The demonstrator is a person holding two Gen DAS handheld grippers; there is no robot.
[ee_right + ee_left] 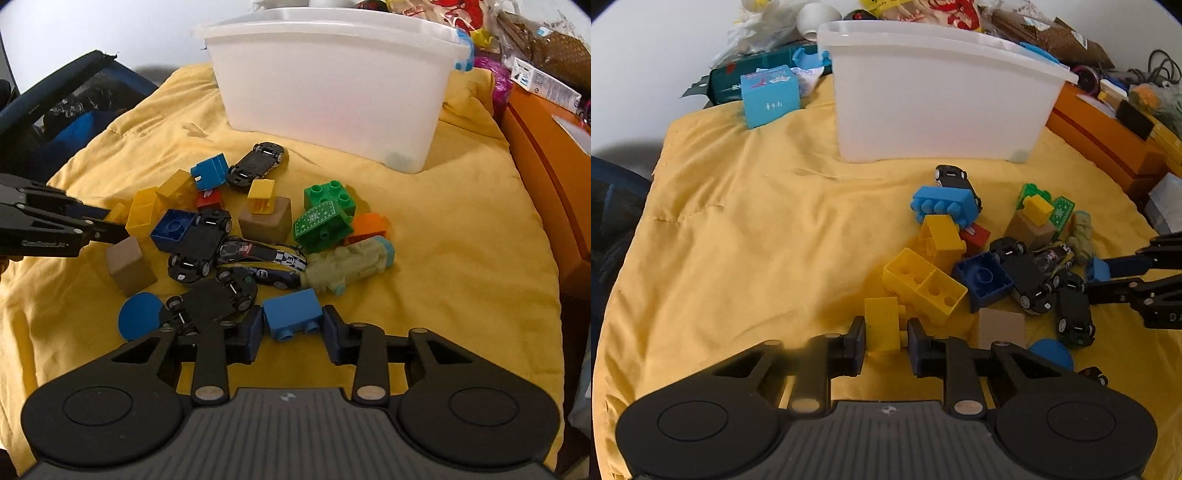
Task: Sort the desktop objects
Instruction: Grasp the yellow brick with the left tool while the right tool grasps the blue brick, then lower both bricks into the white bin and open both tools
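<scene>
A pile of toy bricks and black toy cars [201, 245] lies on a yellow cloth [757, 240] in front of a white plastic bin [942, 110]. At the pile's near left edge, my left gripper [884, 334] is shut on a small yellow brick [882, 325]. In the right wrist view it [110, 221] reaches in from the left. My right gripper [293, 330] is shut on a light blue brick [293, 314] at the near side of the pile. It [1097, 277] enters the left wrist view from the right.
The pile also holds an open yellow brick [923, 284], a dark blue brick [982, 278], green bricks [328, 214], wooden cubes [129, 266], a blue disc [140, 315] and a pale green toy [351, 266]. An orange box [1108, 147] flanks the right; a light blue carton [770, 96] stands at the back left.
</scene>
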